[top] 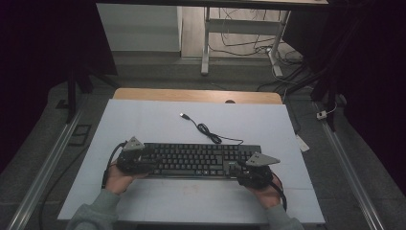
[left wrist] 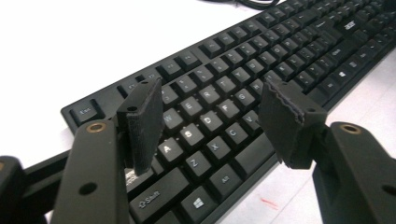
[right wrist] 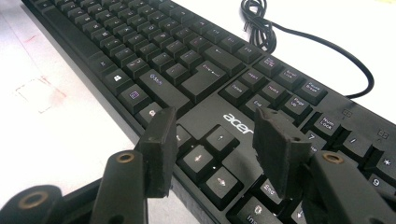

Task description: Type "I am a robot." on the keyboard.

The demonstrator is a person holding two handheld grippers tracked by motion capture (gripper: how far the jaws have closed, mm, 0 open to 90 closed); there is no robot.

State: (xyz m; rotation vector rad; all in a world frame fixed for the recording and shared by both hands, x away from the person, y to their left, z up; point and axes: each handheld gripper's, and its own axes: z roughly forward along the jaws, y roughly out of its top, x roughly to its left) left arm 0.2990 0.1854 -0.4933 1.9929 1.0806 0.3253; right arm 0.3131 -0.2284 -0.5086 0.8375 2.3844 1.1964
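A black Acer keyboard [top: 198,159] lies across the white table top, slightly nearer the front. Its cable [top: 209,132] coils behind it and ends in a USB plug [top: 183,115]. My left gripper [top: 146,162] is at the keyboard's left end. In the left gripper view its jaws stand open [left wrist: 210,107] above the letter keys [left wrist: 201,128], and the pads [left wrist: 144,121] press nothing. My right gripper [top: 239,170] is at the right end. It is open [right wrist: 212,128] over the arrow keys [right wrist: 205,156], near the front edge of the keyboard [right wrist: 187,46].
The white table top [top: 143,124] has a wooden strip [top: 196,95] along its far edge. Faint red marks [right wrist: 39,93] show on the surface in front of the keyboard. The coiled cable [right wrist: 254,21] lies behind the keys. Beyond the table stand desk legs and floor cables.
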